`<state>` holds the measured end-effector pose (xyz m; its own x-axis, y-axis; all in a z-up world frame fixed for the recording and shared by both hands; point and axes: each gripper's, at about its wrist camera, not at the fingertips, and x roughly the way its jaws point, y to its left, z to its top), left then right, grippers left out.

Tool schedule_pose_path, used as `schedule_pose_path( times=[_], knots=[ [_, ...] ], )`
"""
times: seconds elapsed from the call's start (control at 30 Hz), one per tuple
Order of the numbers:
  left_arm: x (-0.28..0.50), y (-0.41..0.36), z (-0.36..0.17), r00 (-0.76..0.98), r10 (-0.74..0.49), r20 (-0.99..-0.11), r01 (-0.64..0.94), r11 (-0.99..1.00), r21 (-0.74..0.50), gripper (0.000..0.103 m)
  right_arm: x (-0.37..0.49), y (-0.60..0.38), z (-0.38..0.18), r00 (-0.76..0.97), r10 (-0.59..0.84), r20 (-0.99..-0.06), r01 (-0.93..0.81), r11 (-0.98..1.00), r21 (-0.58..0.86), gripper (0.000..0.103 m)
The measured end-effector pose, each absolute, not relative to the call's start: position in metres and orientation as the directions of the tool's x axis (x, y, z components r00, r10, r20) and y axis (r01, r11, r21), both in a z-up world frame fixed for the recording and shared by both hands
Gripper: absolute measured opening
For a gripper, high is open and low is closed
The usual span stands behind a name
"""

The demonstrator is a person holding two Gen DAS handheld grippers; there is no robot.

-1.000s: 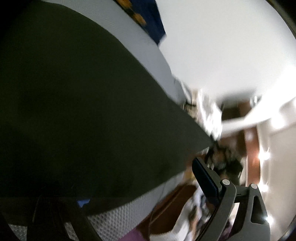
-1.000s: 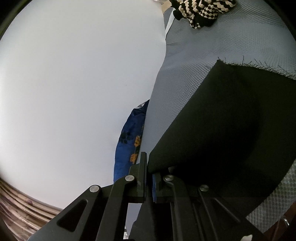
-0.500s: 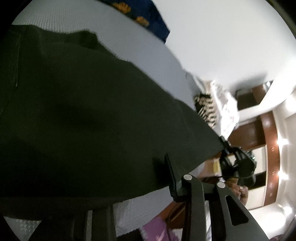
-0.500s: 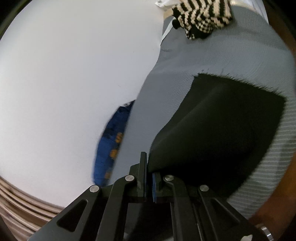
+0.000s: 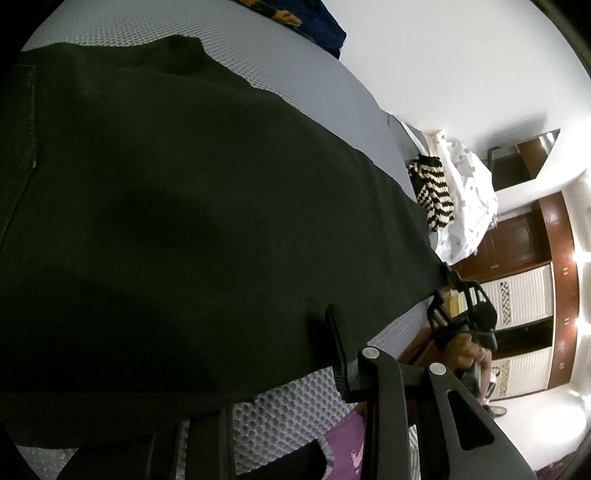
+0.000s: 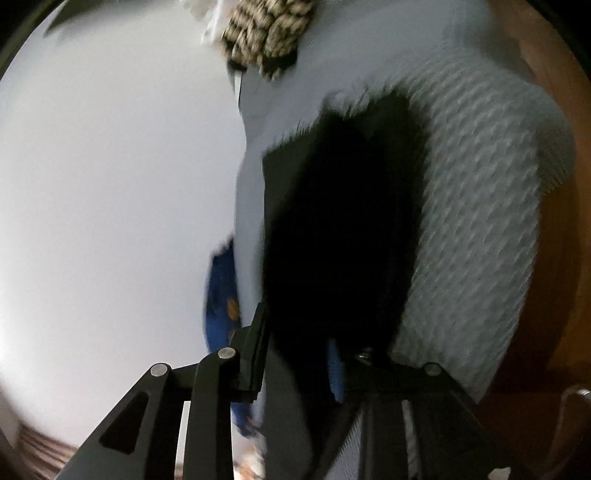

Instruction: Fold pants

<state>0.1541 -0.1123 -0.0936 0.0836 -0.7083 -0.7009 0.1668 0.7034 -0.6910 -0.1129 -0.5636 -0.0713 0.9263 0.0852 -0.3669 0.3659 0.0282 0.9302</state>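
The black pants lie spread across a grey textured bed and fill most of the left wrist view. My left gripper is open over the pants' near edge; its right finger shows, the left one is hidden under dark cloth. In the right wrist view the pants appear as a dark folded slab on the bed. My right gripper is open with the cloth edge between its spread fingers. That gripper also shows in the left wrist view at the pants' far corner.
A black-and-white striped garment and white cloth lie at the bed's far end. A blue patterned cloth lies by the white wall. A purple cloth is near the bed edge. Wooden cabinets stand beyond.
My right gripper has opened and let go of the pants' edge. My left gripper has swung so more of the spread pants and bed show.
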Motion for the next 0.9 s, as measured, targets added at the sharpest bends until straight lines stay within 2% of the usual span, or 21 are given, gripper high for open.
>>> schedule_pose_path(
  times=[0.07,0.13,0.2,0.23,0.27,0.47,0.57,0.67,0.73,0.8,0.9],
  knots=[
    [0.151,-0.094,-0.097,0.075,-0.712,-0.698,0.167,0.699,-0.695,0.031,-0.119,-0.573,-0.066,0.933,0.045,-0.356,0.355,0.031,0.934,0.034],
    [0.151,-0.092,-0.097,0.069,-0.710,-0.701,0.175,0.701,-0.692,0.031,-0.120,-0.584,-0.059,0.932,0.022,-0.361,0.359,0.060,0.931,0.035],
    [0.151,-0.093,-0.095,0.066,-0.706,-0.705,0.182,0.703,-0.688,0.031,-0.115,-0.592,-0.050,0.920,0.024,-0.392,0.385,0.138,0.912,0.025],
    [0.151,-0.093,-0.095,0.064,-0.706,-0.706,0.185,0.703,-0.686,0.031,-0.111,-0.592,-0.047,0.912,0.023,-0.409,0.400,0.167,0.901,0.013],
    [0.151,-0.092,-0.095,0.063,-0.704,-0.707,0.189,0.704,-0.684,0.031,-0.106,-0.596,-0.043,0.897,0.023,-0.441,0.427,0.209,0.880,0.011],
    [0.152,-0.095,-0.094,0.052,-0.703,-0.709,0.196,0.703,-0.684,0.031,-0.101,-0.618,-0.047,0.854,0.011,-0.520,0.507,0.206,0.837,0.006],
    [0.151,-0.096,-0.093,0.051,-0.703,-0.710,0.209,0.702,-0.681,0.031,-0.107,-0.614,-0.028,0.884,-0.019,-0.467,0.455,0.269,0.849,0.006],
    [0.152,-0.097,-0.093,0.048,-0.704,-0.709,0.215,0.700,-0.681,0.031,-0.112,-0.601,0.008,0.885,-0.093,-0.456,0.446,0.449,0.774,0.005],
    [0.152,-0.098,-0.093,0.046,-0.702,-0.711,0.225,0.701,-0.677,0.031,-0.112,-0.603,0.000,0.845,-0.108,-0.524,0.504,0.491,0.711,0.005],
    [0.152,-0.099,-0.092,0.043,-0.699,-0.714,0.232,0.702,-0.673,0.031,-0.117,-0.612,-0.027,0.795,-0.095,-0.599,0.575,0.435,0.694,0.005],
    [0.153,-0.099,-0.091,0.037,-0.700,-0.713,0.230,0.701,-0.675,0.031,-0.131,-0.609,-0.043,0.788,-0.103,-0.608,0.593,0.394,0.702,0.002]
  ],
)
